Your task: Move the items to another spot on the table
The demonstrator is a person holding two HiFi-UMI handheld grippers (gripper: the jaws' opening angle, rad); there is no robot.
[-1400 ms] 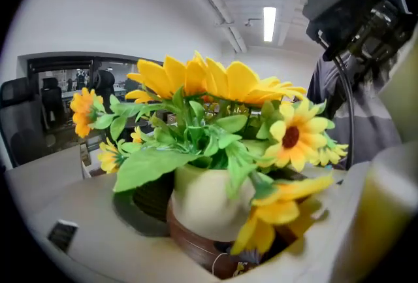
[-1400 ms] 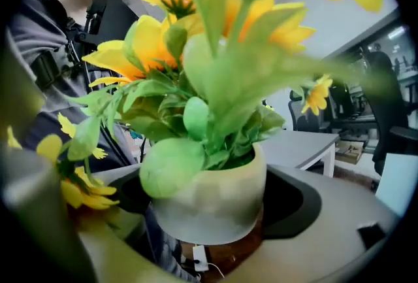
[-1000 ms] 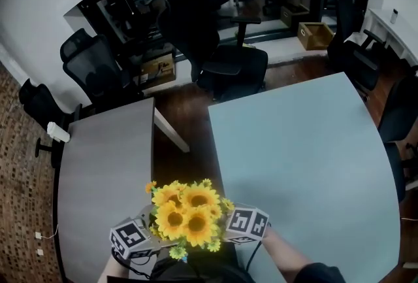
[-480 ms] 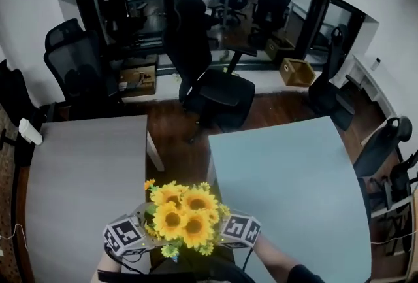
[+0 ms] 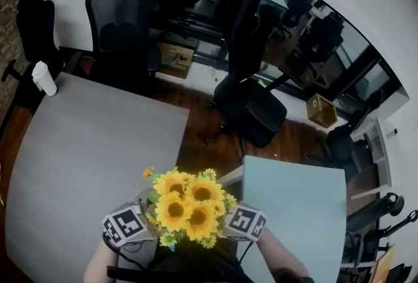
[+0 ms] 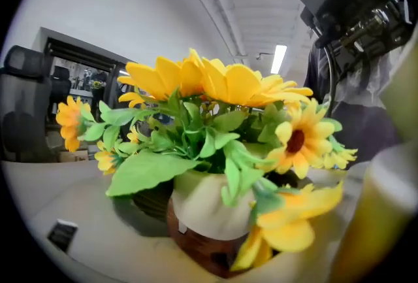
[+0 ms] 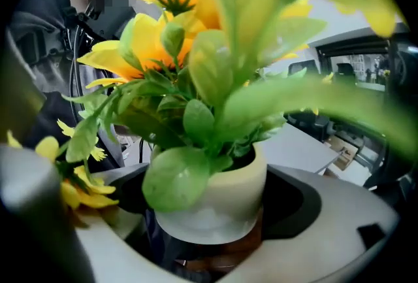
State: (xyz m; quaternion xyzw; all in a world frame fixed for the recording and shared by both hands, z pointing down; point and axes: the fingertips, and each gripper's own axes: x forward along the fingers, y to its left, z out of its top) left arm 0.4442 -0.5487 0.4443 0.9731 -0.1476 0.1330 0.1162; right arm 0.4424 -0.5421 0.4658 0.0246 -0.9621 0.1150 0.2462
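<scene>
We hold the sunflower pot [image 5: 185,206] up off both tables, close to the body, with the left gripper [image 5: 127,227] and the right gripper [image 5: 243,223] on either side of it. In the left gripper view the brown-and-cream pot [image 6: 209,223] sits between that gripper's jaws, which are closed against it. The right gripper view shows the same pot [image 7: 215,200] cradled between its two grey jaws, so both grippers clamp the one pot.

What has changed over the last second is where we face. Before, the pale blue table [image 5: 300,203] filled the right of the head view; now we have swung left, and the grey table [image 5: 91,144] spreads wide ahead and to the left. The grip on the pot looks the same as before.

We take this to mean the carry is under way and the grey table is the likely new spot. Its surface is bare apart from a white cup [image 5: 44,78] at the far left corner, well apart from us.
</scene>
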